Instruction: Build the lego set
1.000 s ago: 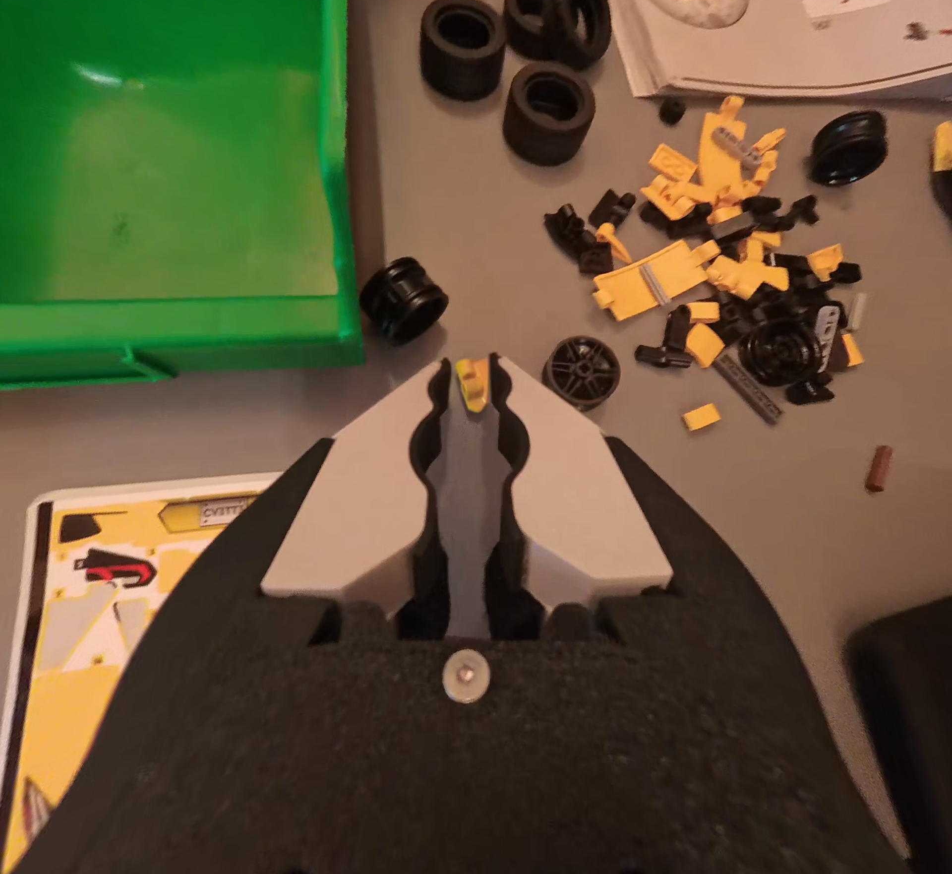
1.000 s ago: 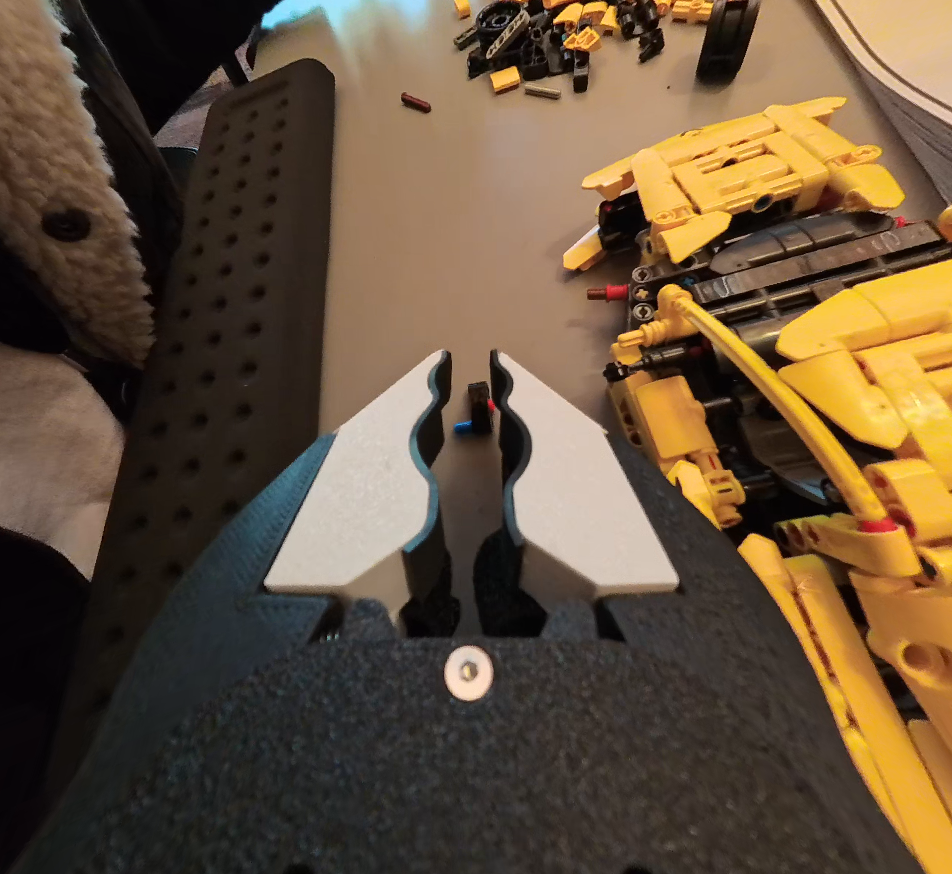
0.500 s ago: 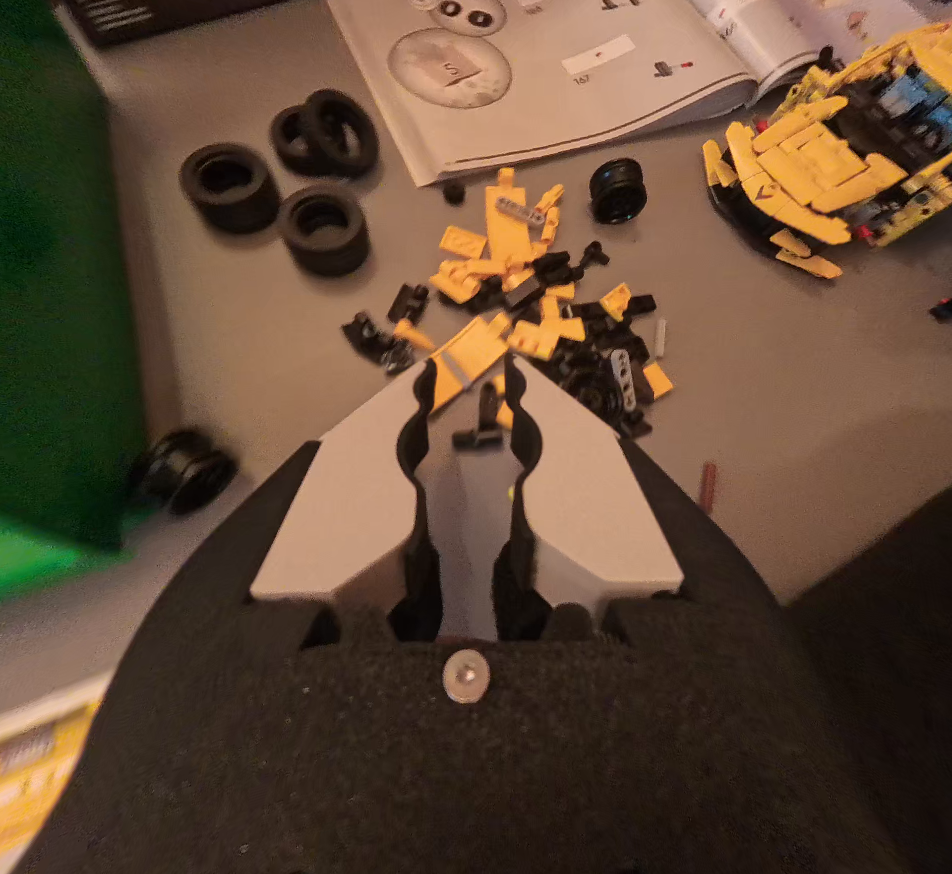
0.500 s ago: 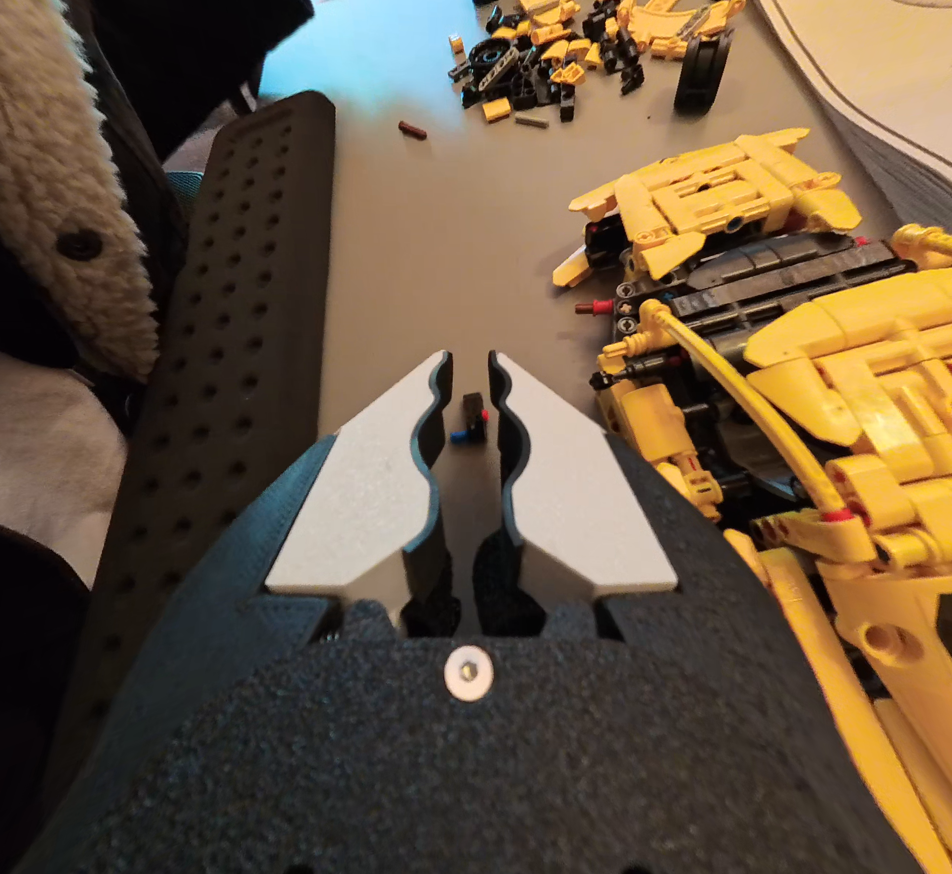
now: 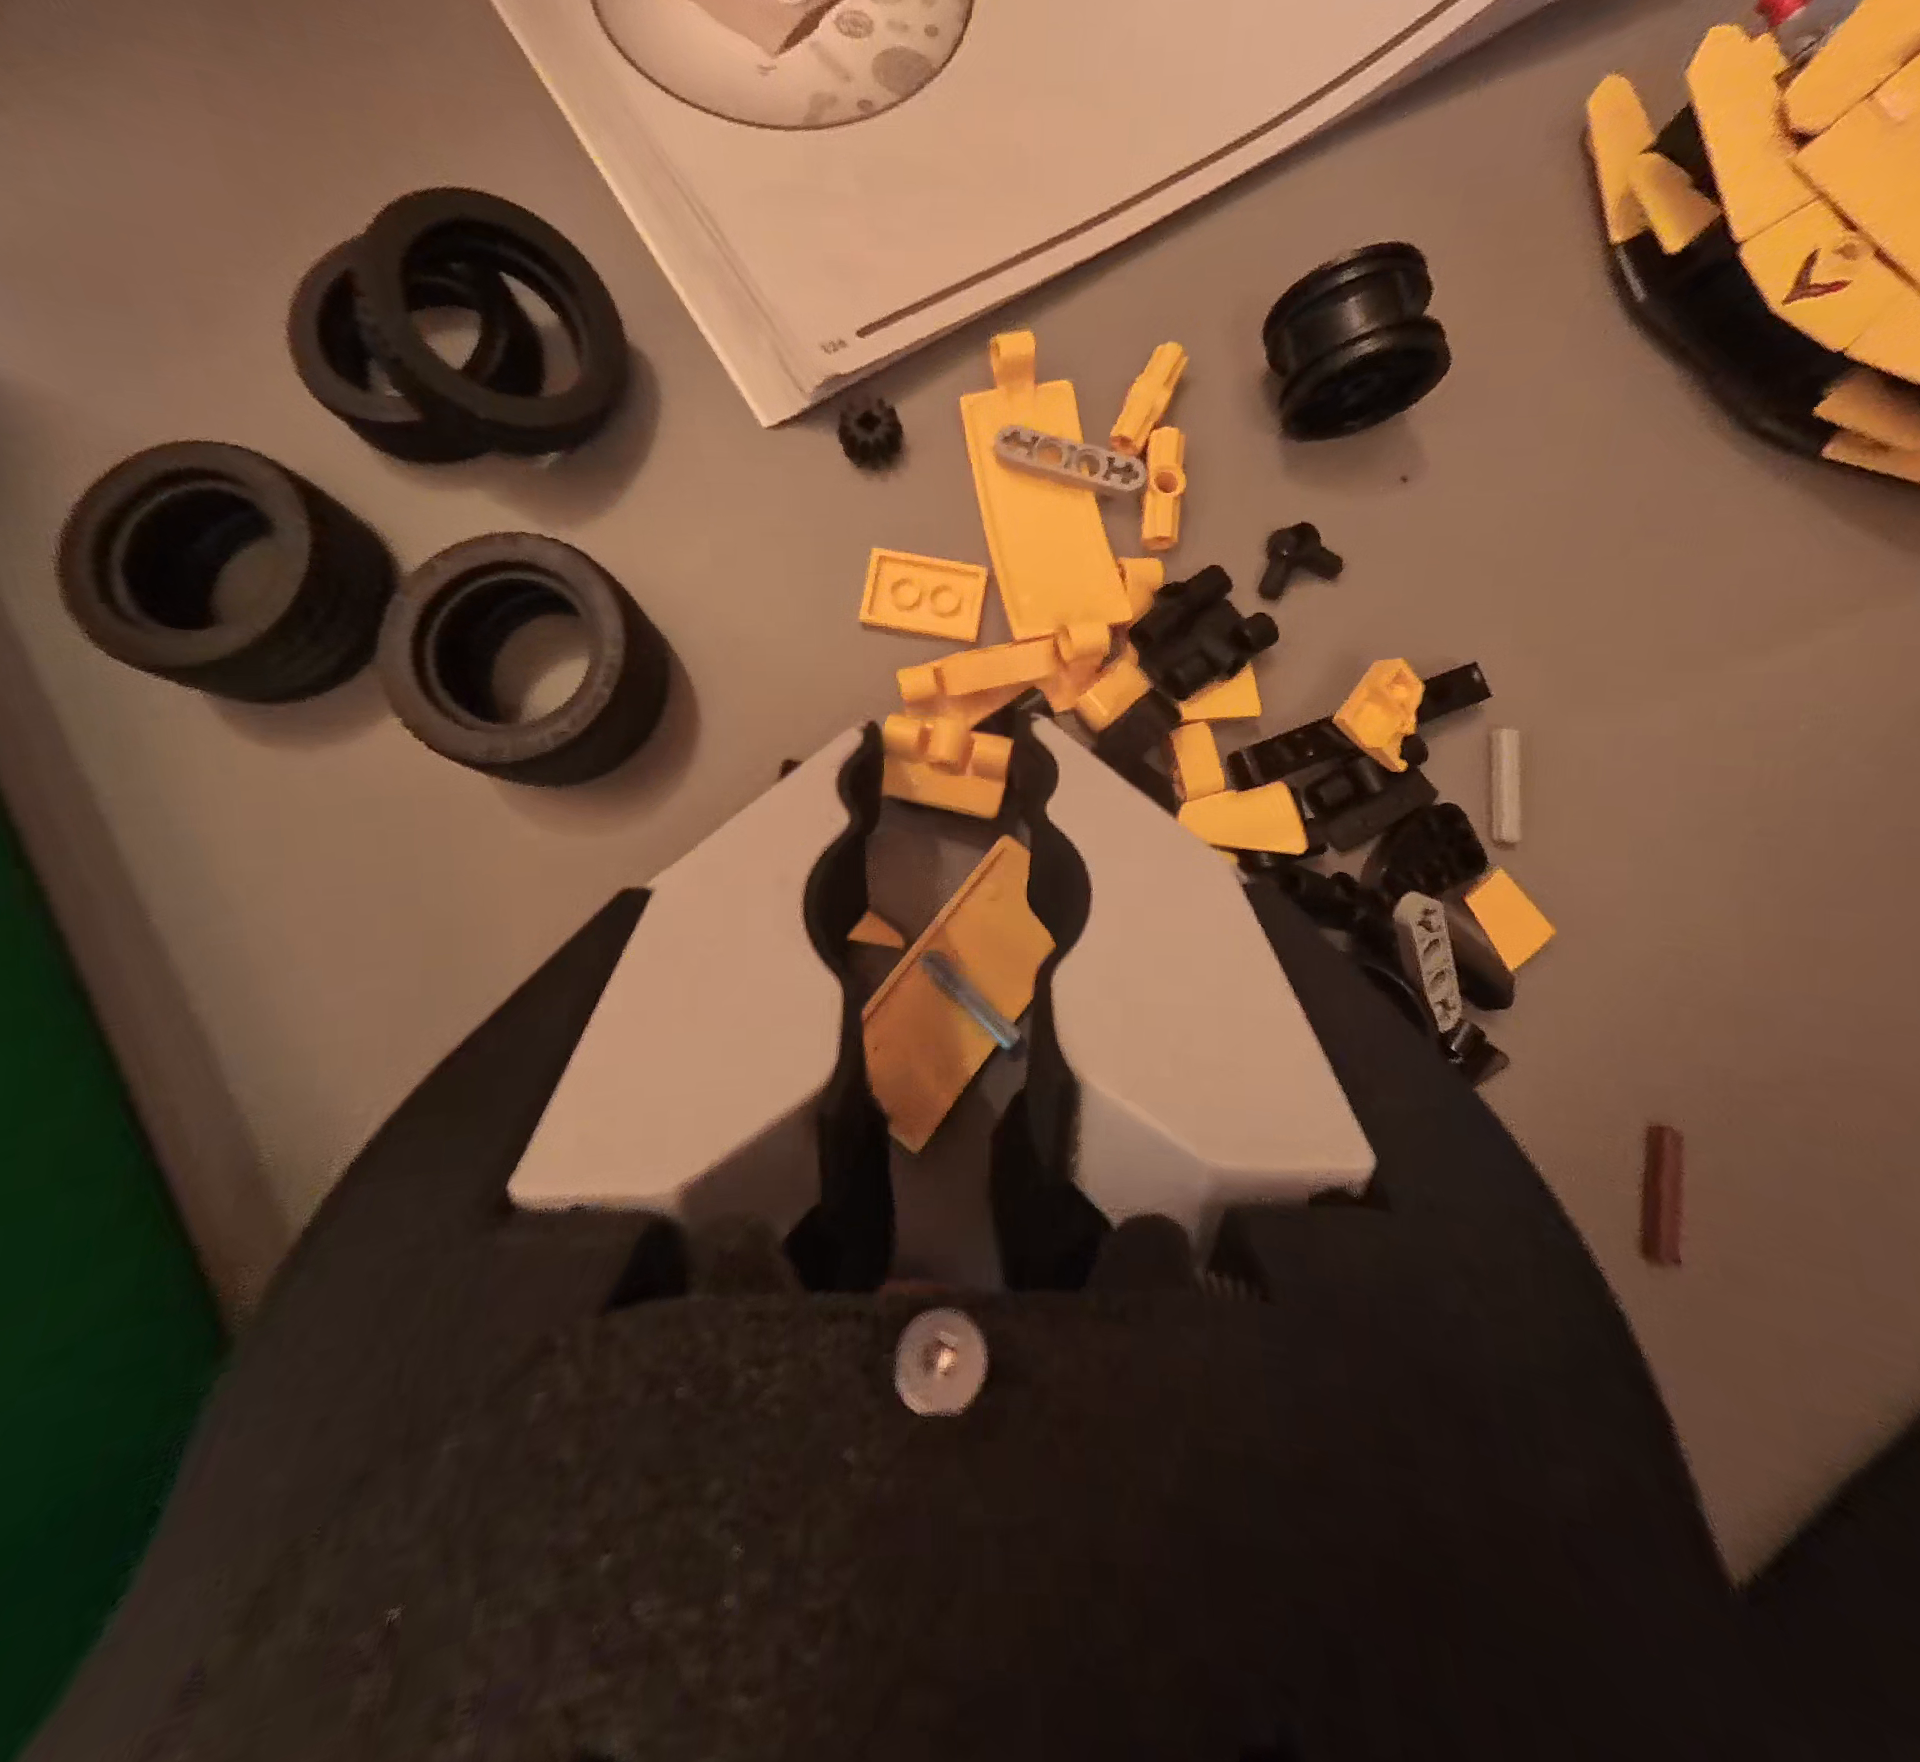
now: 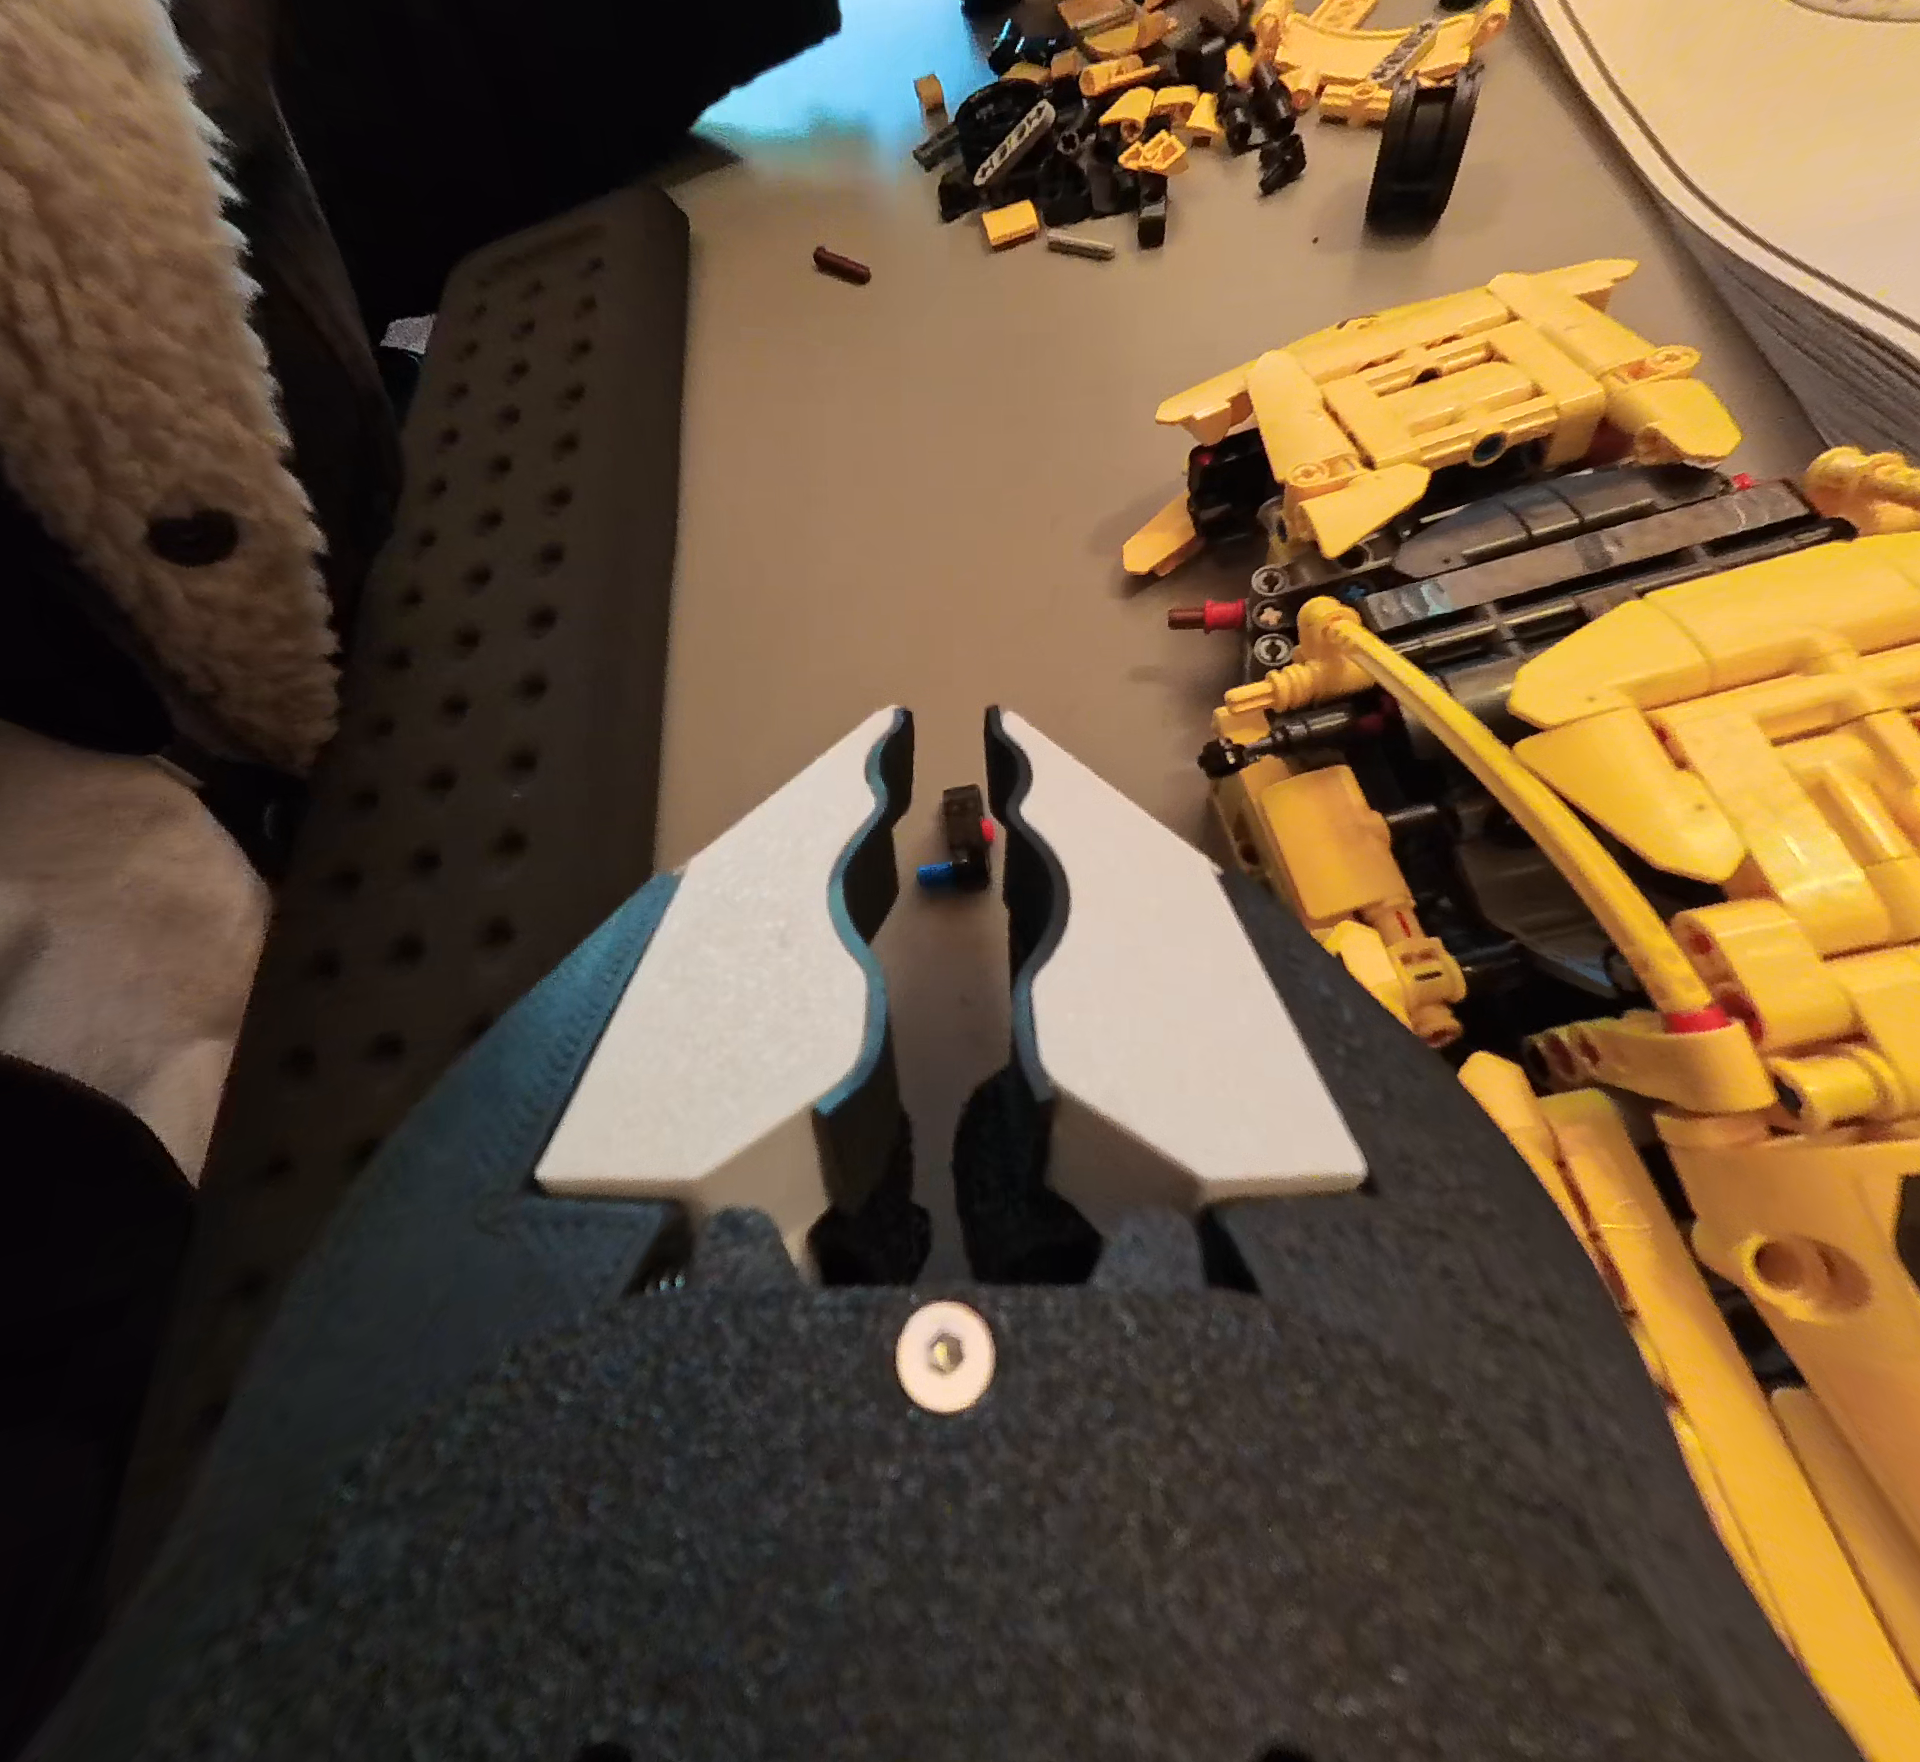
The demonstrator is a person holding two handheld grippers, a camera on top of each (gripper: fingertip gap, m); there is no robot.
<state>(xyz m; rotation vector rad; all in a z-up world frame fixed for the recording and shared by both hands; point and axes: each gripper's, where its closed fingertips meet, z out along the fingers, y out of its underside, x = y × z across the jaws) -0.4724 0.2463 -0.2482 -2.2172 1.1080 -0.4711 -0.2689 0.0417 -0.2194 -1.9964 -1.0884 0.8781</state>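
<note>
Yellow and black parts (image 5: 1195,725) lie heaped on the grey table (image 5: 727,881) below the booklet (image 5: 1039,102), tyres (image 5: 520,652) to one side. The left gripper (image 5: 951,756) hangs over the heap's near edge, fingers apart and empty, a flat yellow panel (image 5: 956,985) showing between them. The right gripper (image 6: 948,725) is released too, straddling a small black connector (image 6: 961,834) beside the car (image 6: 1558,777). The panel looks light, stiff and slick; I'd pinch its long edges, as the faces may slip.

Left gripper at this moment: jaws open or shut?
Open. The left gripper shows a clear gap between its jaws, with loose yellow pieces visible through it; whether it grips any cannot be told.
</note>
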